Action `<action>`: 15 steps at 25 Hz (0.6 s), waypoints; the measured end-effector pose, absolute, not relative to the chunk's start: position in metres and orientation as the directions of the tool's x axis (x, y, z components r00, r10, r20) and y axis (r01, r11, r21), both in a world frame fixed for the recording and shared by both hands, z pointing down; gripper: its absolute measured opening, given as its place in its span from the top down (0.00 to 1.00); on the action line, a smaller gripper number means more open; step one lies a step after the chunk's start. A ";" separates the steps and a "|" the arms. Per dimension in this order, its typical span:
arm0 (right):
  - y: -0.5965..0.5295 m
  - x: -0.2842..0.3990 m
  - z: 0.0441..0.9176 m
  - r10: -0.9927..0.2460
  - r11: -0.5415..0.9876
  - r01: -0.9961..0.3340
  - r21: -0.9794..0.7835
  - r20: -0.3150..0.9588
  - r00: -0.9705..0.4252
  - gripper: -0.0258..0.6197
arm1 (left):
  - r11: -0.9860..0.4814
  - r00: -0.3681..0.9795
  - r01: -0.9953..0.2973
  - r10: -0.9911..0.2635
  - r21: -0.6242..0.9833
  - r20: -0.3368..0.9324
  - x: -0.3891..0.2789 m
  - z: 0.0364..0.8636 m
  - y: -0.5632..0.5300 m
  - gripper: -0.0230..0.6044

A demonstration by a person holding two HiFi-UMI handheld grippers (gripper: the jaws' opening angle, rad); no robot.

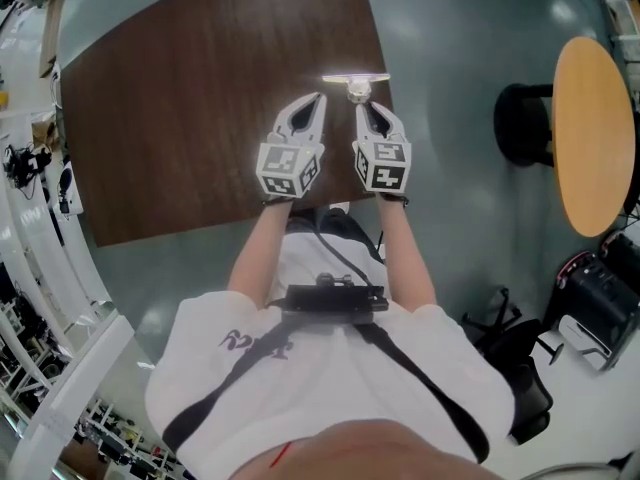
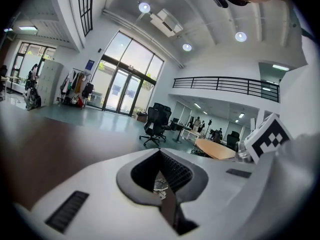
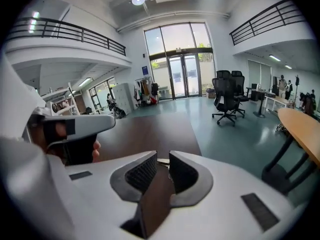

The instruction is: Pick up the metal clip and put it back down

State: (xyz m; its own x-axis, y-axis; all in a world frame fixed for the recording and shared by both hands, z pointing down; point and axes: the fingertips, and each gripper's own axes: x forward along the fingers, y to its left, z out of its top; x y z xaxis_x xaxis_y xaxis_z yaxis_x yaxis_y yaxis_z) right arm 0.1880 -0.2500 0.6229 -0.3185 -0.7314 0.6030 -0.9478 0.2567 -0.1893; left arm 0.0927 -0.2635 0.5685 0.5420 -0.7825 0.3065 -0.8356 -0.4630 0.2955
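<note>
Seen from above, the metal clip [image 1: 357, 90] lies on the dark wood worktop [image 1: 180, 118] near its right edge, just ahead of the right gripper [image 1: 366, 110]. The right gripper view adds what the head view cannot show: its jaws stand slightly apart and press on nothing, with the clip just past their tips. The left gripper [image 1: 320, 99] sits just beside the right one. The left gripper view shows its jaws closed tip to tip.
</note>
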 end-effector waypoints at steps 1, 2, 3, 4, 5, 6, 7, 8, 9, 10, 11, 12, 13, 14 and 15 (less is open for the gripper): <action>-0.256 0.190 0.631 -0.723 0.250 -0.950 -0.187 0.616 -0.312 0.87 | -0.467 0.547 -0.833 -0.775 0.297 0.317 0.096 0.576 -0.269 0.95; -0.261 0.193 0.641 -0.713 0.243 -0.952 -0.188 0.630 -0.306 0.86 | -0.471 0.553 -0.830 -0.766 0.299 0.329 0.099 0.584 -0.274 0.95; -0.265 0.195 0.653 -0.700 0.233 -0.954 -0.189 0.648 -0.299 0.85 | -0.472 0.557 -0.827 -0.757 0.304 0.341 0.101 0.591 -0.278 0.95; -0.268 0.197 0.663 -0.688 0.222 -0.957 -0.187 0.666 -0.289 0.84 | -0.470 0.560 -0.826 -0.750 0.312 0.352 0.103 0.599 -0.283 0.95; -0.271 0.199 0.672 -0.677 0.211 -0.960 -0.182 0.681 -0.278 0.82 | -0.468 0.562 -0.825 -0.744 0.318 0.362 0.104 0.605 -0.287 0.95; -0.273 0.200 0.680 -0.668 0.203 -0.963 -0.177 0.694 -0.268 0.80 | -0.466 0.562 -0.824 -0.739 0.321 0.371 0.105 0.611 -0.290 0.95; -0.276 0.201 0.687 -0.661 0.197 -0.965 -0.173 0.704 -0.261 0.78 | -0.466 0.563 -0.824 -0.734 0.322 0.379 0.106 0.617 -0.293 0.95; -0.280 0.202 0.695 -0.654 0.190 -0.967 -0.172 0.712 -0.255 0.76 | -0.467 0.564 -0.824 -0.730 0.321 0.387 0.107 0.623 -0.296 0.95; -0.283 0.203 0.703 -0.647 0.183 -0.968 -0.175 0.720 -0.252 0.73 | -0.467 0.564 -0.825 -0.726 0.319 0.395 0.108 0.629 -0.299 0.95; -0.287 0.204 0.711 -0.638 0.175 -0.968 -0.179 0.728 -0.250 0.68 | -0.467 0.563 -0.826 -0.722 0.317 0.402 0.109 0.635 -0.302 0.95; -0.290 0.205 0.720 -0.628 0.168 -0.969 -0.182 0.738 -0.248 0.62 | -0.465 0.562 -0.827 -0.720 0.317 0.409 0.109 0.641 -0.305 0.95; -0.292 0.206 0.729 -0.615 0.161 -0.970 -0.183 0.750 -0.244 0.57 | -0.461 0.560 -0.828 -0.718 0.319 0.414 0.109 0.647 -0.308 0.95; -0.294 0.206 0.737 -0.603 0.156 -0.971 -0.182 0.761 -0.239 0.52 | -0.456 0.557 -0.830 -0.717 0.323 0.420 0.108 0.652 -0.310 0.95; -0.297 0.206 0.742 -0.596 0.152 -0.972 -0.177 0.768 -0.233 0.48 | -0.448 0.553 -0.832 -0.716 0.326 0.427 0.107 0.657 -0.311 0.95; -0.300 0.206 0.747 -0.592 0.150 -0.974 -0.171 0.773 -0.227 0.46 | -0.440 0.547 -0.836 -0.715 0.328 0.435 0.105 0.662 -0.312 0.95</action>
